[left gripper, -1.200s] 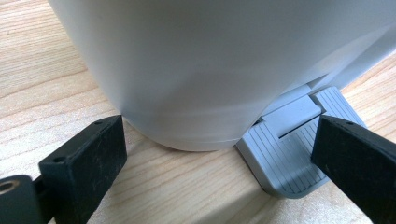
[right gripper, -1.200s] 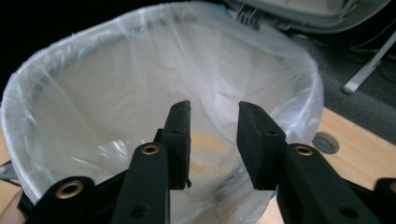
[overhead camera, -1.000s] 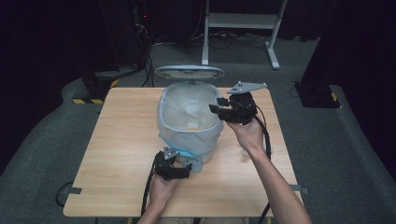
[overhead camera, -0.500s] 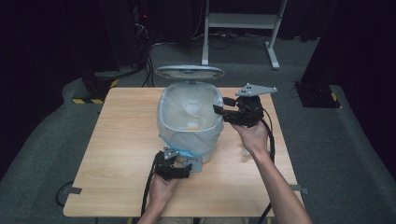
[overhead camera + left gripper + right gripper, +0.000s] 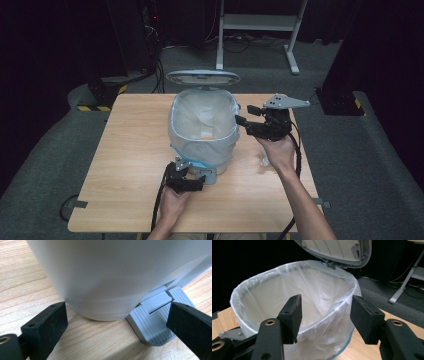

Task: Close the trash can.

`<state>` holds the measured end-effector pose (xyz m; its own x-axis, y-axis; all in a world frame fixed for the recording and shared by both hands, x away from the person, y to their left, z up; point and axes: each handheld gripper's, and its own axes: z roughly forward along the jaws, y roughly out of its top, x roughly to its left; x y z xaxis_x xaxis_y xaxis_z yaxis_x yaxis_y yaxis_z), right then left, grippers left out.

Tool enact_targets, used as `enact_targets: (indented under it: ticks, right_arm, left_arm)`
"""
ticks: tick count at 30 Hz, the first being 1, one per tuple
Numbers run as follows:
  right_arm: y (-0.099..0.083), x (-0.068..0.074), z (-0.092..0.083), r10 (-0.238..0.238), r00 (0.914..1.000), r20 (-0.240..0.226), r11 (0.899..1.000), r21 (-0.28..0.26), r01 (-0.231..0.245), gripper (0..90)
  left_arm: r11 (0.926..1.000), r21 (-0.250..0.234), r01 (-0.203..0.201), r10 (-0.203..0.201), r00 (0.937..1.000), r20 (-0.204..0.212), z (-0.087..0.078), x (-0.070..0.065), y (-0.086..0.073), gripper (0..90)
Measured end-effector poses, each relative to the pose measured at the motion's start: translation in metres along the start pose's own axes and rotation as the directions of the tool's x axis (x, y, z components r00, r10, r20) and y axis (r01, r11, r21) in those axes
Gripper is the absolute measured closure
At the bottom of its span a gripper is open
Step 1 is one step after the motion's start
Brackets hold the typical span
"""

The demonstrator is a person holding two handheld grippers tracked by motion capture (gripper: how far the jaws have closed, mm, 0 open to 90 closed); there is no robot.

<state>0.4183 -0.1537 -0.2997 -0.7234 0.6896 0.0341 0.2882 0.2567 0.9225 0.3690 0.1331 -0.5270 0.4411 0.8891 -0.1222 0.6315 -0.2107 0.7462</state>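
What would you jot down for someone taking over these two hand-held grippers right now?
Left gripper: open, low at the bin's foot pedal, lid up.
Right gripper: open, empty, fingers beside the rim of the pedal bin.
The bin stands mid-table with a clear liner fitted; something small and pale lies at its bottom.
Done: something seems dropped in.
Left: probably draw the right gripper back, then release the pedal so the lid closes.

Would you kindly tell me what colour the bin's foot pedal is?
The foot pedal is grey with ribbed lines, clearest in the left gripper view.
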Motion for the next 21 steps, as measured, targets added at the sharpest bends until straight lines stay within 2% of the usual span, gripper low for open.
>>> enact_targets:
  ticks: [11, 21]
  right_arm:
    - [-0.007, 0.000, -0.016, -0.005, 0.9996, 0.026, 0.999, -0.048, 0.006, 42.1]
    - [-0.017, -0.002, -0.025, 0.017, 0.9986, 0.050, 0.997, -0.077, -0.013, 43.5]
  left_arm:
    - [1.0000, 0.002, 0.004, -0.004, 1.0000, 0.004, 0.000, 0.001, 0.000, 3.7]
    - [1.0000, 0.002, 0.004, -0.004, 1.0000, 0.004, 0.000, 0.001, 0.000, 3.7]
